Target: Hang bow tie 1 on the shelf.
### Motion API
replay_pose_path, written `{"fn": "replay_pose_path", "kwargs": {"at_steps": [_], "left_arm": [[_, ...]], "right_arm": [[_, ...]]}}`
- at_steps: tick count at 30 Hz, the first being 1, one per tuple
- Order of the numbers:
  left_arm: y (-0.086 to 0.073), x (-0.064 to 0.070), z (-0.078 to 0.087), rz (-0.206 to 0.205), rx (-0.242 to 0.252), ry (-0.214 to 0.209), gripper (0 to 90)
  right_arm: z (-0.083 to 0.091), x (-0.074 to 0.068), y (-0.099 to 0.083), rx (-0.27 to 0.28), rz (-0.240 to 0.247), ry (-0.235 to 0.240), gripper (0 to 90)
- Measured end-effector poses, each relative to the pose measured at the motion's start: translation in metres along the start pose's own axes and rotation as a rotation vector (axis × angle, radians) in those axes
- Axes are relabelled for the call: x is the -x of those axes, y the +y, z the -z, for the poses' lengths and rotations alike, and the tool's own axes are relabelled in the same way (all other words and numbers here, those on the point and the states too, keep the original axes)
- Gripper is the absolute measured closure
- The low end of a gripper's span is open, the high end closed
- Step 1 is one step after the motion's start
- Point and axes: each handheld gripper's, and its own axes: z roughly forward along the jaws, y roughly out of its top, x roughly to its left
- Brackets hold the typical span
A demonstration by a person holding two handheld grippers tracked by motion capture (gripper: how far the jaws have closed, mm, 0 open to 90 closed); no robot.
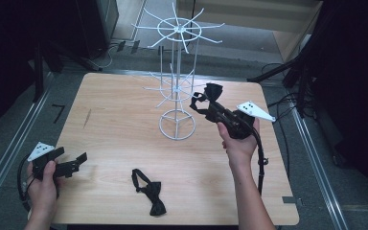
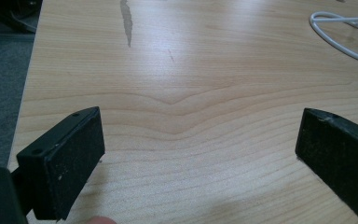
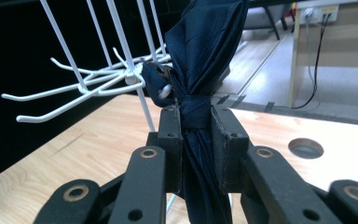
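The right hand-held gripper [image 1: 210, 106], pinching a bow tie [image 3: 200, 84] at centre frame, probably must next loop it onto the rack [image 1: 177, 72]; the left hand-held gripper [image 1: 74, 164] idles spread.

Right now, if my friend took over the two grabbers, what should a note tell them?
Right gripper: shut on a dark bow tie, held up beside the white wire rack, close to its lower hooks.
Left gripper: open, empty, low over the wooden table near its left front corner.
A second bow tie lies flat on the table near the front edge, untouched.
Done: one tie picked up. No tie can be seen hanging on the rack.
Probably left: hang the held tie on a hook, then fetch the other.
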Motion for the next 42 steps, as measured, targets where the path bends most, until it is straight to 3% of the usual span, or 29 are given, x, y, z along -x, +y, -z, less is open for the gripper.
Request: {"fn": "replay_pose_path", "kwargs": {"at_steps": [14,17,22,26,42], "left_arm": [[0.0,0.0,0.0,0.001,0.001,-0.003,1.6],[0.0,0.0,0.0,0.001,0.0,-0.003,1.6],[0.0,0.0,0.0,0.002,0.002,-0.004,1.6],[0.0,0.0,0.0,-0.002,0.0,-0.004,1.6],[0.0,0.0,0.0,-0.009,-0.002,-0.026,1.6]], "right_arm": [[-0.03,-0.005,-0.018,-0.071,-0.007,-0.001,74.6],[-0.031,-0.005,-0.022,-0.056,-0.007,-0.015,66.2],[-0.025,-0.004,-0.028,-0.06,0.007,-0.048,50.0],[-0.017,-0.004,-0.034,-0.078,0.032,-0.051,44.5],[0.016,-0.004,-0.057,-0.13,0.063,-0.066,41.8]]}}
